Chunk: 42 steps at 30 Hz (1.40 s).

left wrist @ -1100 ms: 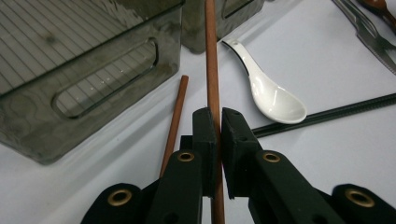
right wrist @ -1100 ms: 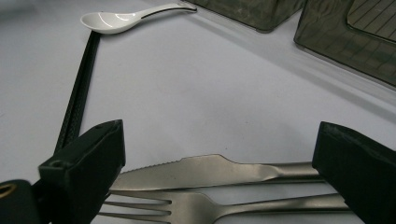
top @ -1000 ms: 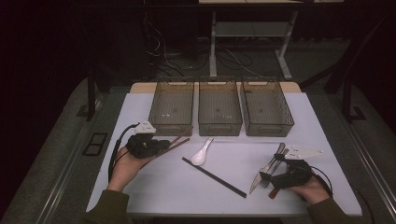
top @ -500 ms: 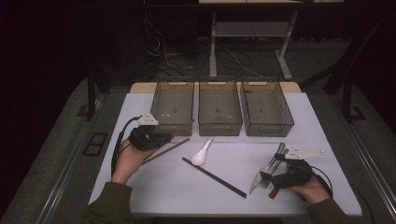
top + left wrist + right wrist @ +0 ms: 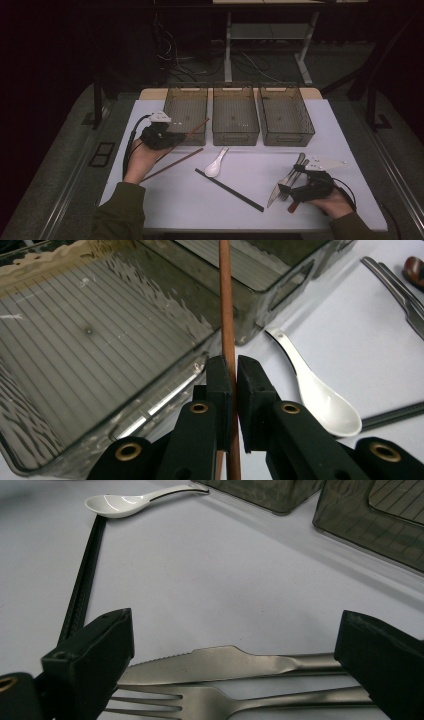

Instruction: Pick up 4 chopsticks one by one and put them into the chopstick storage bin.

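Note:
My left gripper [image 5: 172, 136] is shut on a brown chopstick [image 5: 199, 124], which it holds off the table with the tip over the left bin [image 5: 186, 100]. In the left gripper view the chopstick [image 5: 226, 305] runs up between the closed jaws of my left gripper [image 5: 234, 375], above the bin's near wall [image 5: 150, 400]. A second brown chopstick [image 5: 172, 165] lies on the white table. My right gripper [image 5: 287, 192] rests at the front right, open. Its jaws straddle a steel knife [image 5: 225, 662] and a fork [image 5: 210, 702] without touching them.
A white spoon [image 5: 216, 164] and a black chopstick pair [image 5: 229, 190] lie mid-table. The middle bin [image 5: 235, 131] and the right bin [image 5: 287, 135] stand beside the left one along the far side. The table's front edge is close to both forearms.
My left hand has risen and moved away toward the left bin, carrying one brown chopstick off the table. The other chopstick stayed down. The right hand has not moved.

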Tool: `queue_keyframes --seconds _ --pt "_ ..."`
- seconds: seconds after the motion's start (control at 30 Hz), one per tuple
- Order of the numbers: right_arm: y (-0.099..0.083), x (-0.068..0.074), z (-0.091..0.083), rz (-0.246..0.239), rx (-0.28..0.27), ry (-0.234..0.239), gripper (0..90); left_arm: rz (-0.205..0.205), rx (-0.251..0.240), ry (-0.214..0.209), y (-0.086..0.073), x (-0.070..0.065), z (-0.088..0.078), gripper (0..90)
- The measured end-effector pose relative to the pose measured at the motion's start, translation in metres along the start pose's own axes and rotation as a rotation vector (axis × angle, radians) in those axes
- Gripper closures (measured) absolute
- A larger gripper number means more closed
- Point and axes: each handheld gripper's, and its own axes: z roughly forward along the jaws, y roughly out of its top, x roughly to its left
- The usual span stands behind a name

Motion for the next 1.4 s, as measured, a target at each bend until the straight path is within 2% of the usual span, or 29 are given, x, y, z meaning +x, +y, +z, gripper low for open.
queue_keyframes --seconds 0.3,0.53,0.8,0.93,1.0,1.1,1.4 --pt "0.0 0.0 0.0 0.003 -0.002 0.003 2.5 -0.017 0.01 0.009 0.012 0.01 0.009 83.9" --pt "0.0 0.0 0.0 0.004 -0.003 0.005 2.5 -0.041 -0.004 0.01 0.021 0.019 0.015 83.8" --pt "0.0 0.0 0.0 0.005 -0.002 0.007 2.5 -0.046 0.005 0.034 0.033 0.029 0.023 83.8" --pt "0.0 0.0 0.0 0.004 -0.002 0.006 2.5 -0.061 0.002 0.049 0.038 0.032 0.027 83.9" --pt "0.0 -0.001 0.0 0.006 -0.002 0.006 2.5 -0.062 0.003 0.054 0.041 0.036 0.028 83.8" --pt "0.0 -0.001 0.0 0.009 -0.003 0.006 2.5 -0.083 -0.005 0.064 0.045 0.042 0.03 83.8" --pt "0.0 -0.001 -0.001 0.009 -0.005 0.006 2.5 -0.096 -0.006 0.103 0.057 0.059 0.034 83.9"
